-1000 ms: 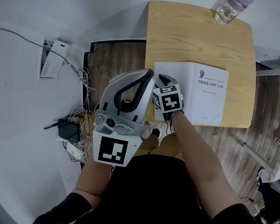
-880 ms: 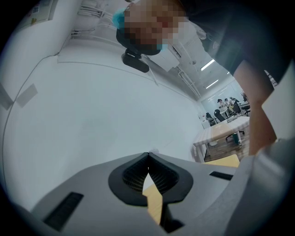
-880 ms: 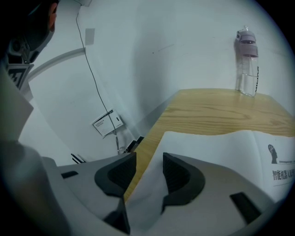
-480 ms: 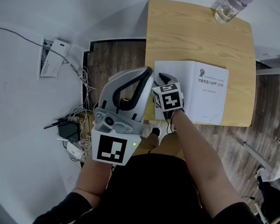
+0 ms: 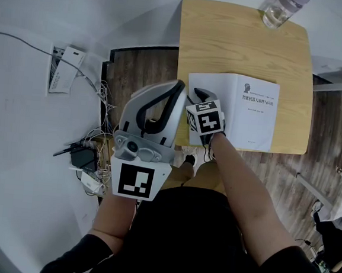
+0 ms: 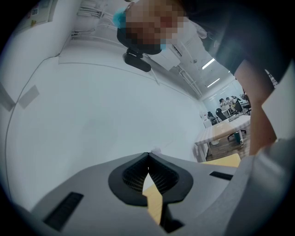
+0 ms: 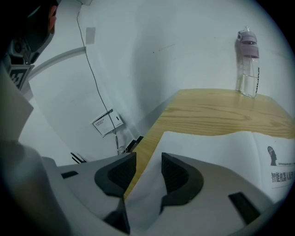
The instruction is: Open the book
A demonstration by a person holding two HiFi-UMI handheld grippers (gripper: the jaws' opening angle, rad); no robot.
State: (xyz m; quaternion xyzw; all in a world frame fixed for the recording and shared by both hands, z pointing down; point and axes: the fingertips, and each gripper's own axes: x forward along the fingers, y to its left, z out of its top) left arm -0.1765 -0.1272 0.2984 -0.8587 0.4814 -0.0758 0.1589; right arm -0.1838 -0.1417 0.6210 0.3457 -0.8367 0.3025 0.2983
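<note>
A closed white book (image 5: 250, 113) lies on the wooden table (image 5: 244, 44), cover up, with dark print near its right side. My right gripper (image 5: 197, 97) is at the book's left edge. In the right gripper view the right gripper (image 7: 148, 159) is open, and the white cover's edge (image 7: 221, 147) runs through the gap between the two dark pads. My left gripper (image 5: 178, 86) hangs left of the table over the floor. In the left gripper view the left gripper (image 6: 148, 156) has its jaws met at the tips, with nothing held.
A clear water bottle (image 5: 281, 7) stands at the table's far edge, also seen in the right gripper view (image 7: 247, 62). Cables and small devices (image 5: 86, 155) lie on the floor at the left, near a white box (image 5: 64, 70). A person's arms and dark clothing fill the lower frame.
The left gripper has drifted slightly left and up. The right gripper and the book have barely moved.
</note>
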